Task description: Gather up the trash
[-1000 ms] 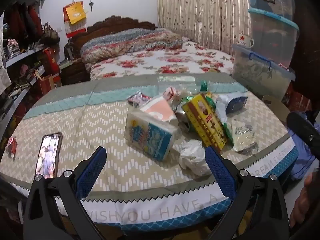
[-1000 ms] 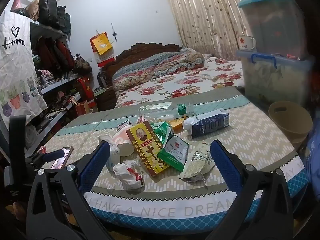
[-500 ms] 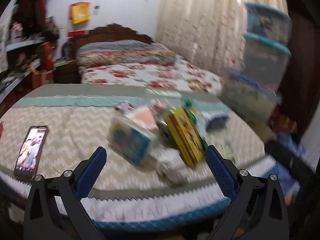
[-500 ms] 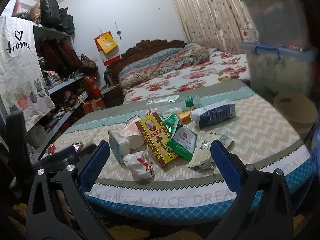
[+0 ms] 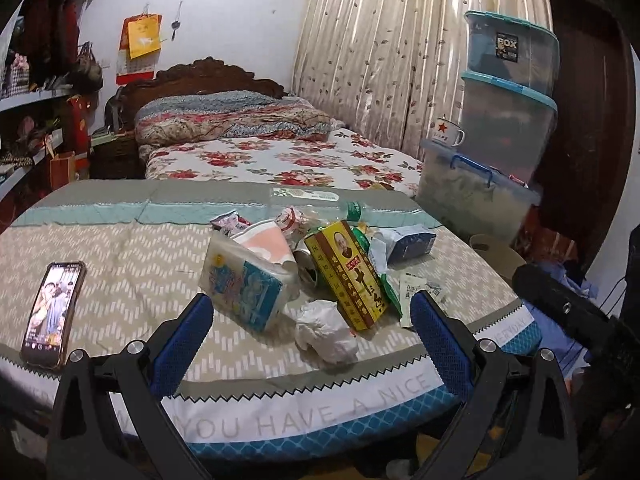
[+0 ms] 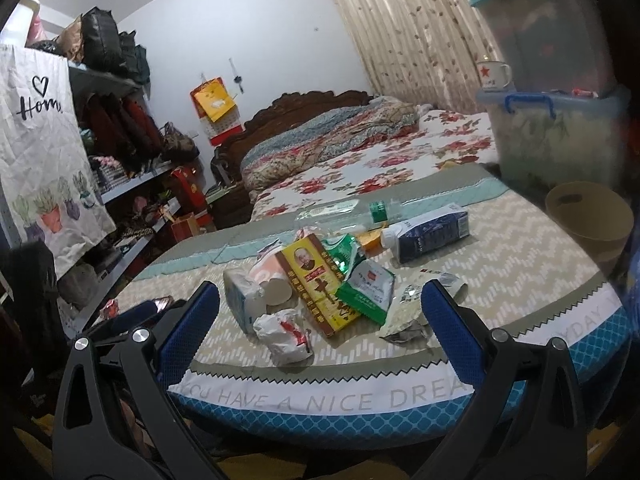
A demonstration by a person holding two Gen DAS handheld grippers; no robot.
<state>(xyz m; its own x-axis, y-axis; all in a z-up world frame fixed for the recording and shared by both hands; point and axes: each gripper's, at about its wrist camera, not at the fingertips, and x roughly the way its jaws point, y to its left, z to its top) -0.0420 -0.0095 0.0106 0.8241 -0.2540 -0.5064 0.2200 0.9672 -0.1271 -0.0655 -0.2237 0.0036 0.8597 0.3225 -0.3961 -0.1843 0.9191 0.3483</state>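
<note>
Surface: table under a zigzag-patterned cloth, ahead of both grippers.
Room: bedroom; flowered bed beyond the table, stacked storage bins to the right.
Trash: pile straight ahead, comprising yellow box, tissue pack, crumpled paper, carton, bottle.
Bin: tan wastebasket, right of the table.
Phone: left of the left gripper.
Left gripper: jaws spread wide, empty, touching nothing.
Right gripper: jaws spread wide, empty, clear of the pile.
</note>
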